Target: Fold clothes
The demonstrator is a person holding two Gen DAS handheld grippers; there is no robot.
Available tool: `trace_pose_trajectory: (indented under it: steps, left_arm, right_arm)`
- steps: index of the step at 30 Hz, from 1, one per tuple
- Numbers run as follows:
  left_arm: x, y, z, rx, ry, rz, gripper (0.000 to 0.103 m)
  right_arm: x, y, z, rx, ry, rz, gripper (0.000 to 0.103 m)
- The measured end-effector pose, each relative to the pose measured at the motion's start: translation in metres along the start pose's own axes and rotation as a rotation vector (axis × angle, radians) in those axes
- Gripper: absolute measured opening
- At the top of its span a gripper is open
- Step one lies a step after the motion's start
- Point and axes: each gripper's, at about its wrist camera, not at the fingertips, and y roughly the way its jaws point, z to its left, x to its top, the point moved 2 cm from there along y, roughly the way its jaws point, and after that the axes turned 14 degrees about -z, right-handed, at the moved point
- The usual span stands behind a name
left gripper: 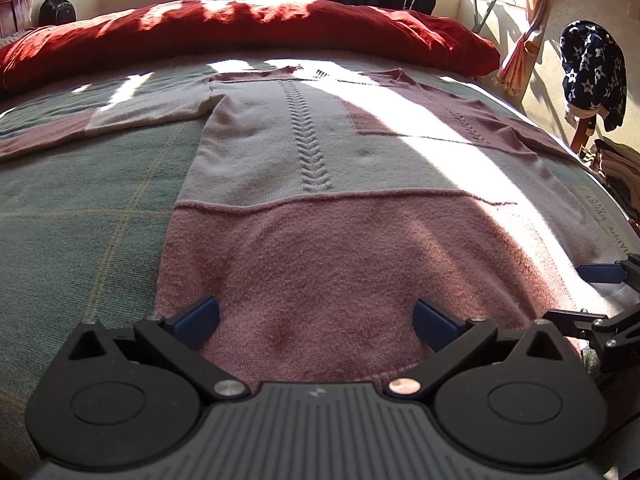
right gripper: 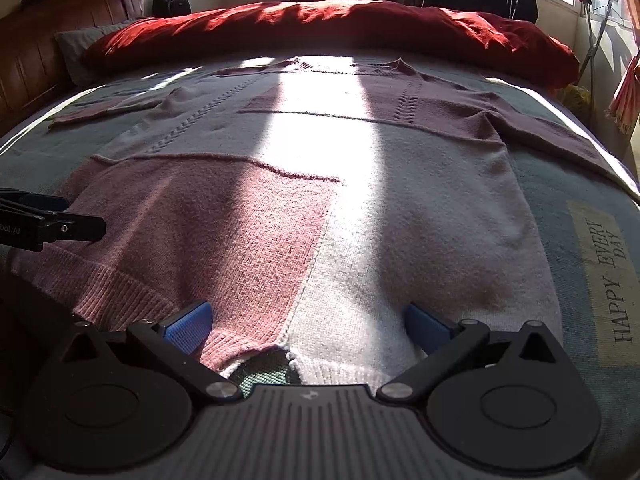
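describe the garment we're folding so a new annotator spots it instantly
Start at the bed with the green plaid cover, below the red duvet. The sweater lies flat across it, sleeves spread, hem toward both open grippers. It is the only knit there, patched in pink, white and mauve blocks.

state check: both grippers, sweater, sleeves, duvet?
left gripper: open, over pink hem.
right gripper: open, at hem edge.
sweater: spread flat on the bed, unfolded.
sleeves: both spread outward, not folded in.
red duvet: bunched at far edge.
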Motion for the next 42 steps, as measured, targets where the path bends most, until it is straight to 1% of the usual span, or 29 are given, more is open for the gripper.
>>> trace_pose_trajectory:
  steps: [2,4,7,9,10,12,14,17,20,27,30,33,36,38,40,42]
  left_arm:
    - [0.006,0.0,-0.004,0.014,0.022,0.013,0.103]
    - [0.018,-0.001,-0.008,0.006,0.04,-0.008,0.103]
    - [0.038,0.003,-0.016,-0.053,0.044,-0.061,0.102]
    - [0.044,0.014,-0.021,-0.087,0.043,-0.067,0.103]
    - [0.044,0.023,-0.023,-0.09,0.039,-0.046,0.103]
    - [0.039,0.038,-0.024,-0.071,0.025,0.005,0.102]
    - [0.028,0.044,-0.025,-0.062,0.036,0.012,0.103]
    - [0.018,0.036,-0.025,-0.052,0.034,-0.009,0.103]
    - [0.011,0.026,-0.021,-0.047,0.007,-0.025,0.102]
    - [0.005,0.019,-0.018,-0.071,0.027,-0.044,0.102]
    - [0.006,0.018,-0.019,-0.066,0.021,-0.041,0.102]
    - [0.011,0.013,-0.017,-0.068,-0.009,-0.038,0.103]
    - [0.019,0.004,-0.009,-0.074,-0.072,-0.063,0.102]
    - [0.026,-0.003,-0.003,-0.055,-0.097,-0.083,0.103]
    - [0.033,-0.01,0.003,-0.029,-0.11,-0.098,0.103]
    - [0.039,-0.016,0.008,-0.006,-0.116,-0.11,0.102]
  right_arm:
    - [0.0,0.0,0.0,0.0,0.001,-0.002,0.103]
    - [0.0,0.0,0.0,-0.003,0.002,-0.001,0.103]
    - [0.001,0.001,0.001,-0.015,0.006,-0.003,0.103]
    - [0.001,0.0,0.002,-0.021,0.002,-0.005,0.103]
    - [0.001,0.0,0.002,-0.023,0.004,-0.005,0.103]
    - [0.001,0.0,0.002,-0.025,0.005,-0.005,0.103]
    - [0.0,-0.002,0.002,-0.025,0.003,-0.007,0.103]
    - [-0.002,-0.004,0.001,-0.024,0.002,-0.022,0.103]
    - [-0.003,-0.005,0.001,-0.023,0.002,-0.035,0.103]
    - [-0.006,-0.008,0.002,-0.022,-0.011,-0.063,0.103]
    - [-0.005,-0.012,0.005,-0.023,-0.028,-0.076,0.103]
    - [0.005,-0.015,0.004,-0.024,-0.051,-0.088,0.103]
    - [0.034,-0.006,-0.001,-0.067,-0.096,-0.132,0.103]
    - [0.052,0.002,-0.004,-0.092,-0.124,-0.158,0.103]
    - [0.079,0.026,-0.012,-0.131,-0.144,-0.18,0.103]
    - [0.1,0.052,-0.023,-0.171,-0.125,-0.178,0.103]
